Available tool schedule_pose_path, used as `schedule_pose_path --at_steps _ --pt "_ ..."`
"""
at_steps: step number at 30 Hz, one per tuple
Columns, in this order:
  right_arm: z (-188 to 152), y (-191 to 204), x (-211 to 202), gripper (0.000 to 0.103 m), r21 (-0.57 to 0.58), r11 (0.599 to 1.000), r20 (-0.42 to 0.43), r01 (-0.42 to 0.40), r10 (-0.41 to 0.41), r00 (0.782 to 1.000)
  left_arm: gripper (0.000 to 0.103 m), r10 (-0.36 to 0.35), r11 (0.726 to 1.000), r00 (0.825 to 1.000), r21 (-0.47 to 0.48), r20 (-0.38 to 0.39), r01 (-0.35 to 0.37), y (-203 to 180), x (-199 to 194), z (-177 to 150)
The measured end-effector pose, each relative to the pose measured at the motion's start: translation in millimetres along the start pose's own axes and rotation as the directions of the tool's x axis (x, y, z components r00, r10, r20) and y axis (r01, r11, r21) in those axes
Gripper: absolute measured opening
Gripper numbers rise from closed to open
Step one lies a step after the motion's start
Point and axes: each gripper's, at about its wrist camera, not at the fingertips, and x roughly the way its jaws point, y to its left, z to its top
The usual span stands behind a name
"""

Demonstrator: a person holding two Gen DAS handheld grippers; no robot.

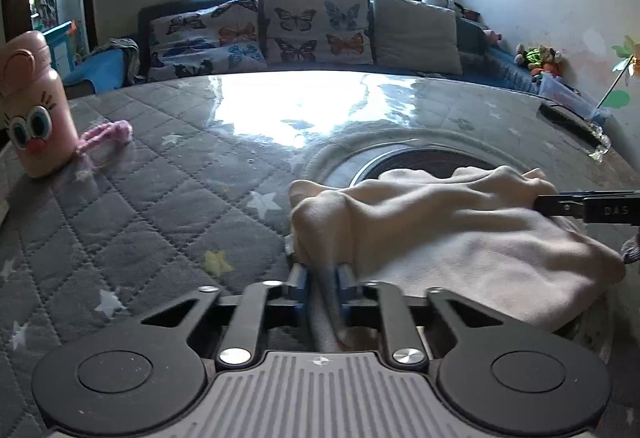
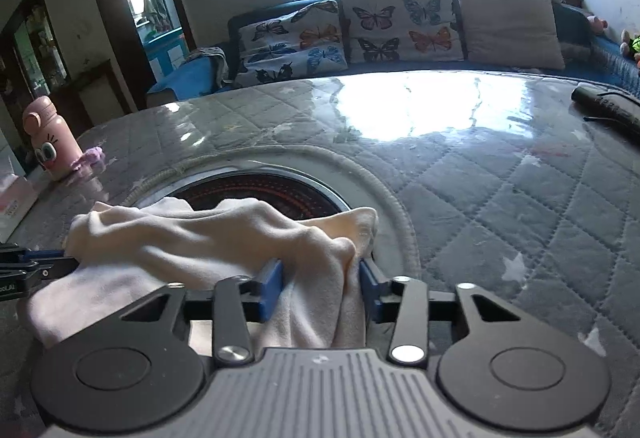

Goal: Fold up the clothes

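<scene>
A cream-white garment (image 1: 460, 234) lies bunched over the round cutout in the quilted grey table cover. My left gripper (image 1: 322, 274) is shut on the garment's left end, with cloth pinched between its blue pads. My right gripper (image 2: 322, 278) is shut on the garment's right end (image 2: 224, 238), its jaws held fairly wide by a thick bunch of cloth. Each gripper shows at the edge of the other's view: the right one in the left wrist view (image 1: 592, 207), the left one in the right wrist view (image 2: 28, 266). The cloth stretches between them.
A pink cartoon bottle (image 1: 34, 105) with a pink strap (image 1: 106, 135) stands at the table's left. A dark remote-like object (image 2: 608, 109) lies at the far right. The round glass cutout (image 2: 256, 189) sits under the garment. A sofa with butterfly pillows (image 1: 316, 23) lies beyond.
</scene>
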Motion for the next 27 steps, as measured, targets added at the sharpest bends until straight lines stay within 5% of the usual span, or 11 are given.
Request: schedule_pose_path --at_steps 2,5,14,22,27 --pt "1 2 -1 0.022 -0.005 1.000 0.000 -0.007 0.007 1.000 0.010 0.018 1.000 1.000 0.021 0.008 -0.018 -6 0 -1" --pt "3 10 -7 0.015 -0.020 1.000 0.007 -0.008 0.008 1.000 0.009 0.033 0.999 0.999 0.028 0.035 -0.034 -9 -7 -1" --pt "34 65 -33 0.014 -0.116 0.988 0.061 -0.103 0.110 0.992 0.009 0.065 0.998 0.989 -0.002 0.130 -0.065 19 -61 1" --pt "63 154 -10 0.013 -0.219 0.948 0.056 -0.229 0.247 0.967 0.009 0.215 0.975 0.962 -0.096 0.167 -0.201 87 -113 -4" --pt "70 197 25 0.014 -0.252 0.931 0.015 -0.266 0.278 0.960 0.010 0.305 0.944 0.947 -0.165 0.105 -0.286 130 -115 -13"
